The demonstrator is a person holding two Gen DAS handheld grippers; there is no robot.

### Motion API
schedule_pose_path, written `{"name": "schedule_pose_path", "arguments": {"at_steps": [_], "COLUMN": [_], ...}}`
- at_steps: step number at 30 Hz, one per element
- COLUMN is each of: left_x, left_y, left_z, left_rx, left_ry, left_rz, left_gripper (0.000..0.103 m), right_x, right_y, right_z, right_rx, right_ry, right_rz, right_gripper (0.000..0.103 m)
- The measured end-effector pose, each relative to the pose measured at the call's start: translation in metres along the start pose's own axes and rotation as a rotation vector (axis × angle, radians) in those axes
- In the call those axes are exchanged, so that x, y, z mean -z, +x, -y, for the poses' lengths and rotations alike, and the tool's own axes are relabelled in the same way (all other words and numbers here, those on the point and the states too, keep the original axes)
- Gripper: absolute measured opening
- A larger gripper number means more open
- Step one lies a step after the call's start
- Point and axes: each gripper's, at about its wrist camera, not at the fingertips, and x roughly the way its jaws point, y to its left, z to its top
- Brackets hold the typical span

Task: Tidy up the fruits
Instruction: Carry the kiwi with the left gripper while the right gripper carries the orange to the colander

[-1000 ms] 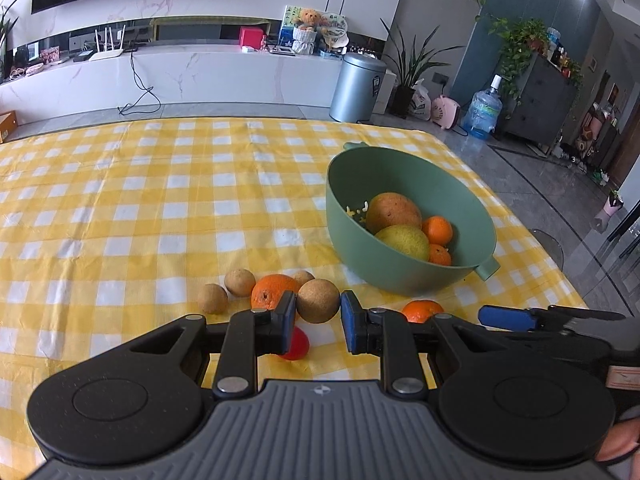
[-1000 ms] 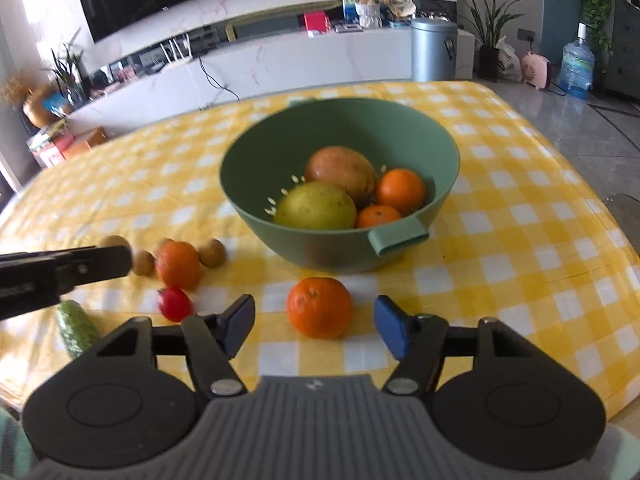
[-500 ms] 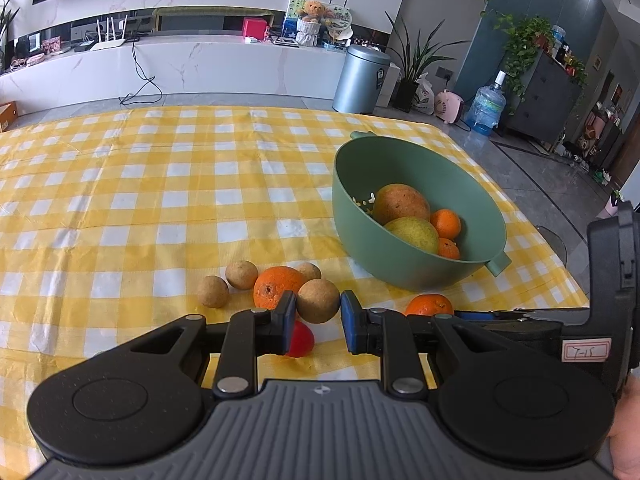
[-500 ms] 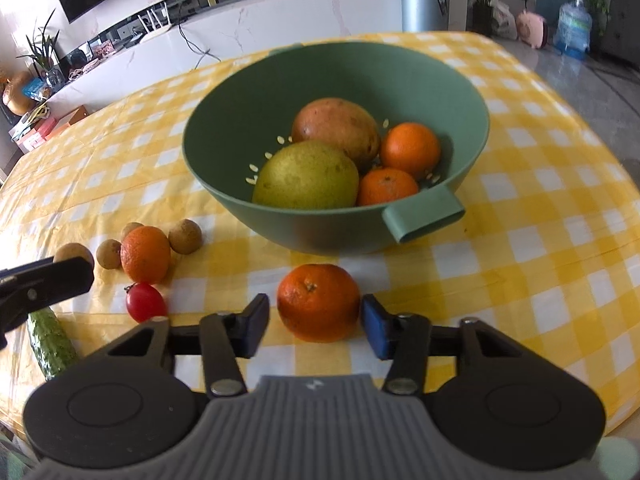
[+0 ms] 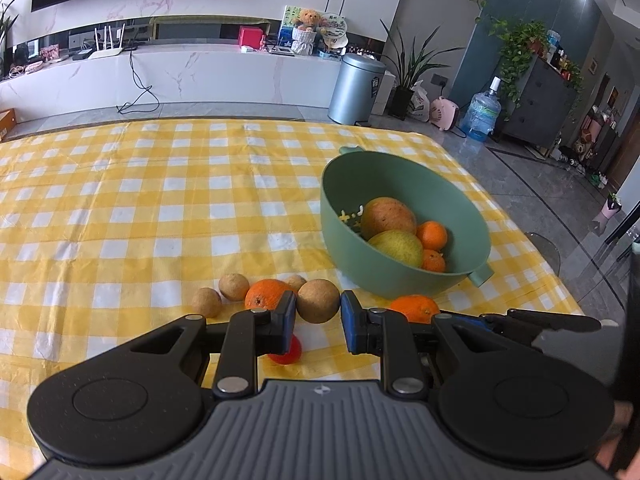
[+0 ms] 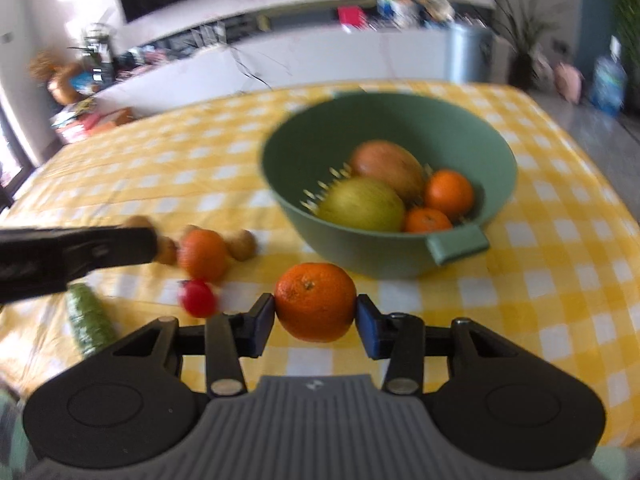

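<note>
A green bowl (image 5: 404,280) (image 6: 312,200) on the yellow checked table holds a mango, a pear and two small oranges. My right gripper (image 6: 315,316) is shut on an orange tangerine (image 6: 315,301), held in front of the bowl; the tangerine also shows in the left wrist view (image 5: 414,307). My left gripper (image 5: 318,318) holds a round brown fruit (image 5: 318,300) between its pads. Behind it lie an orange (image 5: 266,294), small brown fruits (image 5: 234,286) and a red tomato (image 5: 286,354).
A green cucumber (image 6: 88,320) lies at the table's near left edge. The left gripper's finger (image 6: 76,252) crosses the right wrist view at the left. The table's right edge drops to the floor beyond the bowl.
My right gripper moved in on the tangerine, closed on it and lifted it slightly. My left gripper stayed shut on the brown fruit and rose a little.
</note>
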Motion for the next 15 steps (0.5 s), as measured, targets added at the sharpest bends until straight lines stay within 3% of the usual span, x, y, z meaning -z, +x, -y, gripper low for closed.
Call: {"name": "schedule_pose_path", "arguments": {"at_steps": [5, 15], "left_x": [-0.007, -0.038], "left_y": [-0.006, 0.002], "left_z": [0.007, 0.037], "left_rx": [-0.004, 0.015], "left_ry": [0.011, 0.073], "left_rz": [0.025, 0.076], "left_gripper": [0.026, 0.026], "right_x": [-0.001, -0.024], "right_y": [-0.029, -0.051], "right_z": [-0.009, 0.014], "right_rx": [-0.042, 0.087], "right_ry": [-0.056, -0.025], "right_rz": [0.132, 0.261], "right_gripper": [0.042, 0.042]}}
